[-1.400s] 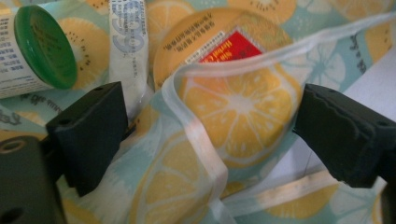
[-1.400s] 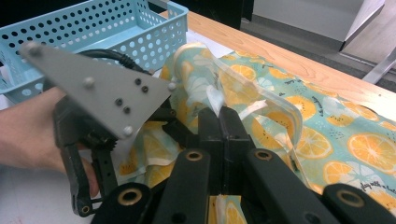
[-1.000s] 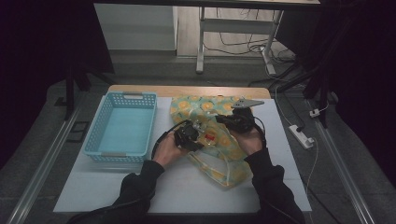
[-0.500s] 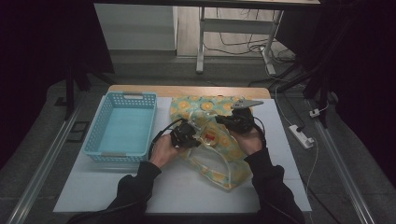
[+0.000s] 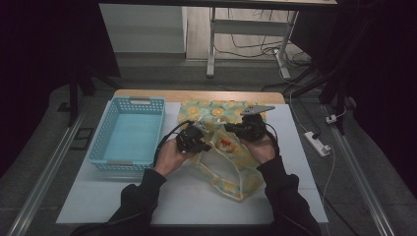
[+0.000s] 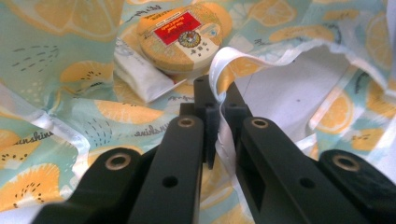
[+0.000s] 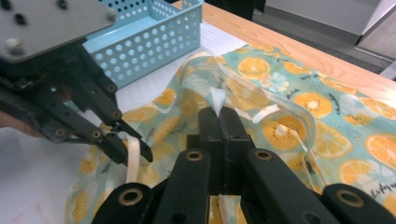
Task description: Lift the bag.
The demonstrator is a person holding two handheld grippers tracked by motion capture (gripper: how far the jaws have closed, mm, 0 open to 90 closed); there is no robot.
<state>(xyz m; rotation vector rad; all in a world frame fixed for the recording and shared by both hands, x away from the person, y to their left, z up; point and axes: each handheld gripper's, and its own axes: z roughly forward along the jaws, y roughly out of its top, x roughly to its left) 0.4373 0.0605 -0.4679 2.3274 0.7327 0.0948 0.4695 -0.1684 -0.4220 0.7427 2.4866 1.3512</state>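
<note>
A fruit-print plastic bag [image 5: 235,173] lies on the white mat, its mouth held apart between my two grippers. My left gripper [image 6: 217,100] is shut on the bag's white ribbon strap [image 6: 225,63]; in the high view the left gripper [image 5: 200,139] is at the bag's left rim. My right gripper [image 7: 219,116] is shut on the white-trimmed rim [image 7: 215,99] of the bag, and it shows at the bag's far side in the high view [image 5: 232,129]. Inside the bag lie a round yellow tin with a red label [image 6: 181,35] and a white packet [image 6: 140,77].
An empty light-blue perforated basket [image 5: 101,142] stands left of the bag, close to my left hand. The wooden table edge [image 7: 299,51] runs behind the bag. A power strip [image 5: 317,142] lies on the floor to the right. The white mat [image 5: 187,206] extends toward the person.
My left gripper has risen a little with the ribbon strap, and the bag's near side has shifted with it. The right gripper has stayed where it was.
</note>
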